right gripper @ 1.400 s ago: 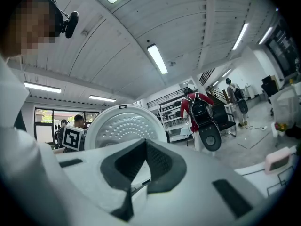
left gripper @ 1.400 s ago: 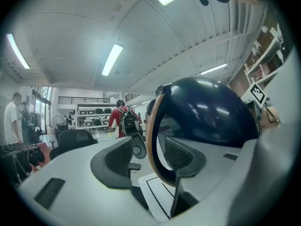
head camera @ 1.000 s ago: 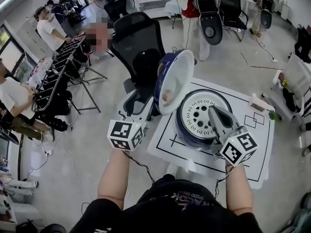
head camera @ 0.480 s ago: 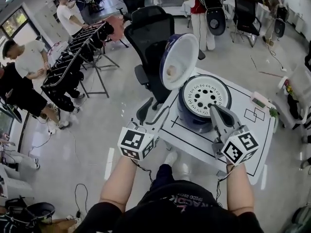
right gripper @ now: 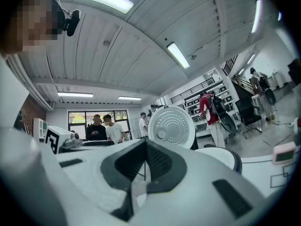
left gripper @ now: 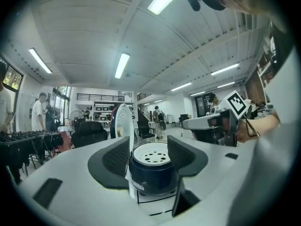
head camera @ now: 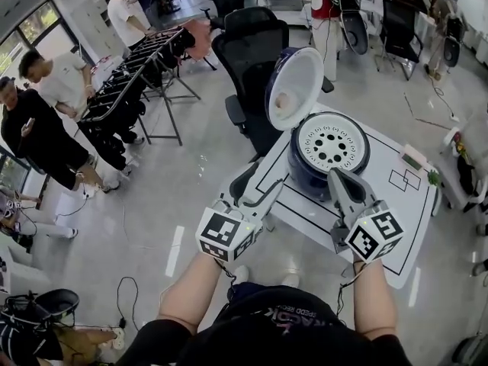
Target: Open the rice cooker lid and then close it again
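Head view: the rice cooker (head camera: 328,155) sits on the surface (head camera: 400,227), lid (head camera: 293,88) upright; left tool (head camera: 261,191) spread, empty; right tool (head camera: 336,175) clamped together, empty.

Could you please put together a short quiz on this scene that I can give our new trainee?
1. True or false: the lid of the rice cooker stands raised, and the inside of the cooker shows.
2. Compare the left gripper and the right gripper. Which has its jaws apart?
A. the left only
B. the right only
C. both
3. Fill the gap: the cooker stands on a white mat marked with ___ lines.

Key
1. True.
2. A. The left jaws stand apart with nothing gripped, and the right jaws are together on nothing.
3. Black.
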